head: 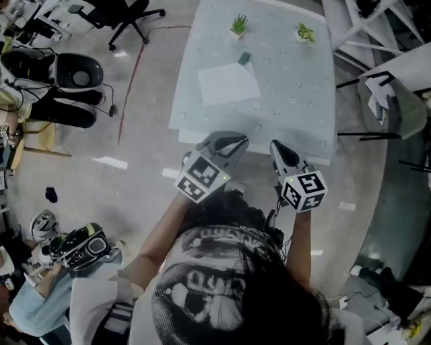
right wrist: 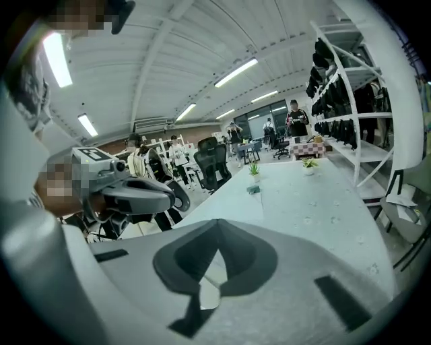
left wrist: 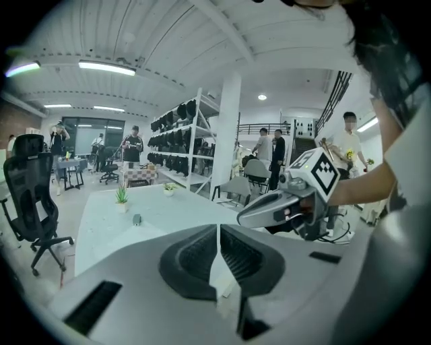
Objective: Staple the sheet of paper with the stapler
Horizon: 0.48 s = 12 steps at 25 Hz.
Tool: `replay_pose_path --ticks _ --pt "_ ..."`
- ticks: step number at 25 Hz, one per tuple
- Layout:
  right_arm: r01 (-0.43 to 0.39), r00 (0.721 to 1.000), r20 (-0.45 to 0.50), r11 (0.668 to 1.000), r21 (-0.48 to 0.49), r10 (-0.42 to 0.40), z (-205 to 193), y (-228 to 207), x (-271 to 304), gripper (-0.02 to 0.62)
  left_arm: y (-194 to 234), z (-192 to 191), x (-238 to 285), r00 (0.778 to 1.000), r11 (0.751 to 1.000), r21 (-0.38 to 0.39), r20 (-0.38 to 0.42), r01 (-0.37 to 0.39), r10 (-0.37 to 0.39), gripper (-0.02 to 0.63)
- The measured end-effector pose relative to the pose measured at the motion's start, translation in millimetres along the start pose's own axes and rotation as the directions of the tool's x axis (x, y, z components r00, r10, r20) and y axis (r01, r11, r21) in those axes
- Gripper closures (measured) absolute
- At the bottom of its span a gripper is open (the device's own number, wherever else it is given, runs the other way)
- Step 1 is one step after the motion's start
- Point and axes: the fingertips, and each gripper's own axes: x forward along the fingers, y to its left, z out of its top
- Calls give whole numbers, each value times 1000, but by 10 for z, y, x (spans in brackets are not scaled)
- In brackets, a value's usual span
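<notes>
The sheet of paper (head: 227,82) lies flat on the far half of the pale table (head: 296,101), well apart from both grippers. Just past its far right corner sits the stapler (head: 244,58), so small and dark in every view that its shape is hard to make out. The person's own head and shoulders fill the lower head view and hide the floor beneath.

The paper is a plain white rectangle, and the tabletop is smooth and dotted with small marks. The left gripper (head: 232,140), grey with ribbed dark pads, hangs over the table's near edge with its jaws pressed together on nothing. Just beside it, the right gripper (head: 277,145) is likewise closed and empty.

A black office chair (head: 131,15) stands on the floor at far left. Two small potted plants (head: 238,25) (head: 304,32) stand at the table's far edge. A grey chair (head: 397,101) at right is partly cut off.
</notes>
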Motion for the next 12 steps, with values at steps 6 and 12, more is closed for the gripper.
replay_pose_path --ticks 6,12 --pt "-50 998 42 998 -25 51 -159 306 -359 601 -498 -105 -226 1000 1000 19 -17 -20 20 592" --pt "-66 994 90 997 -34 69 -319 528 -692 601 -915 -222 -421 999 999 33 -16 -33 34 592"
